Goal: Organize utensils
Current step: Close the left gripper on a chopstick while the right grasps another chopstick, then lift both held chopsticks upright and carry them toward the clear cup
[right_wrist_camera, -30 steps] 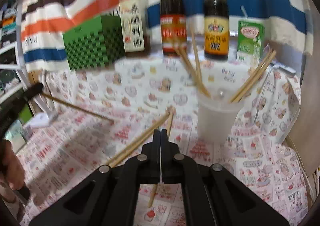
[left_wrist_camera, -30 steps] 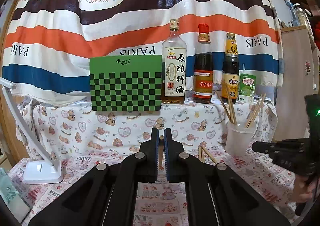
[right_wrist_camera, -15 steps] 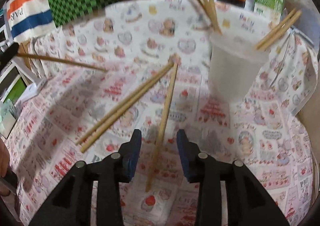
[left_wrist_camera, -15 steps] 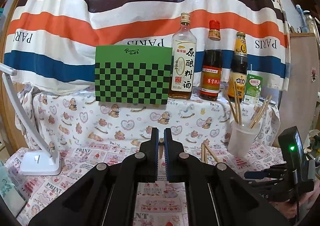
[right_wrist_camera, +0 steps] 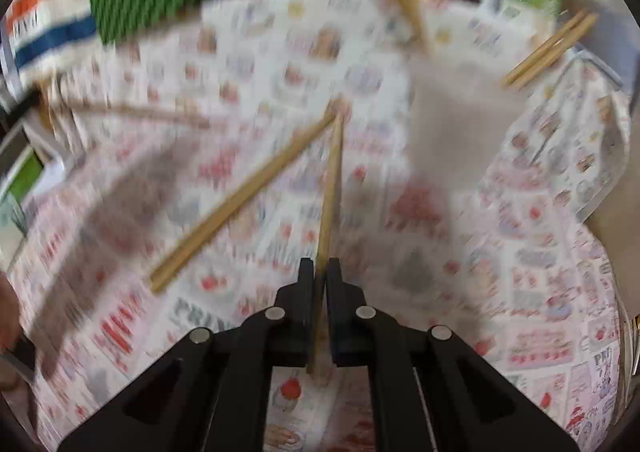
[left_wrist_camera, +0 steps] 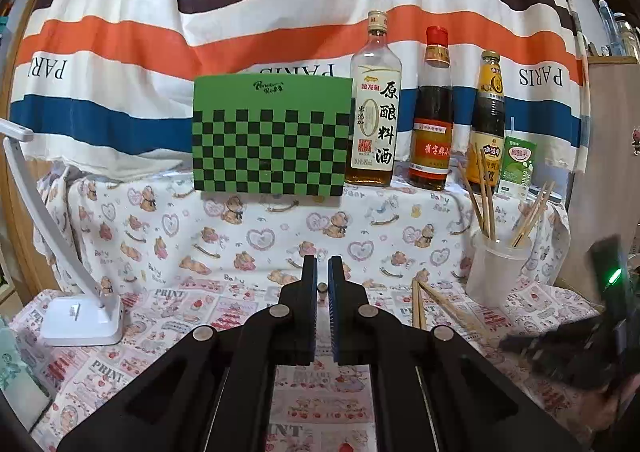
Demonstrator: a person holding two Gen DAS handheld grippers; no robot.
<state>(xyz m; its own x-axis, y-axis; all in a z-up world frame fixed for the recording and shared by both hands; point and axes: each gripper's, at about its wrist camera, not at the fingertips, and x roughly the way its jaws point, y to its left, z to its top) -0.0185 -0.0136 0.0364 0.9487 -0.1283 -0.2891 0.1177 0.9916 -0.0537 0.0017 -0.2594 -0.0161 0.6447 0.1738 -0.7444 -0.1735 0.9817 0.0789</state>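
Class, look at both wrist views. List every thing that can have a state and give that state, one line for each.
Left tongs: shut on a chopstick.
Right tongs: shut on a chopstick lying on the cloth.
Loose chopsticks: lying flat on the cloth.
Cup: upright, holding chopsticks.
Bottles: upright, capped.
Carton: upright.
Lamp: standing; on or off, cannot tell.

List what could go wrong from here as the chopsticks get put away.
1. The right gripper pinches its chopstick near one end, so the long free length may swing or slip.
2. The plastic cup already holds splayed chopsticks; a careless insertion might tip it.
3. The left gripper holds another chopstick angled across the table; both could clash over the cup.
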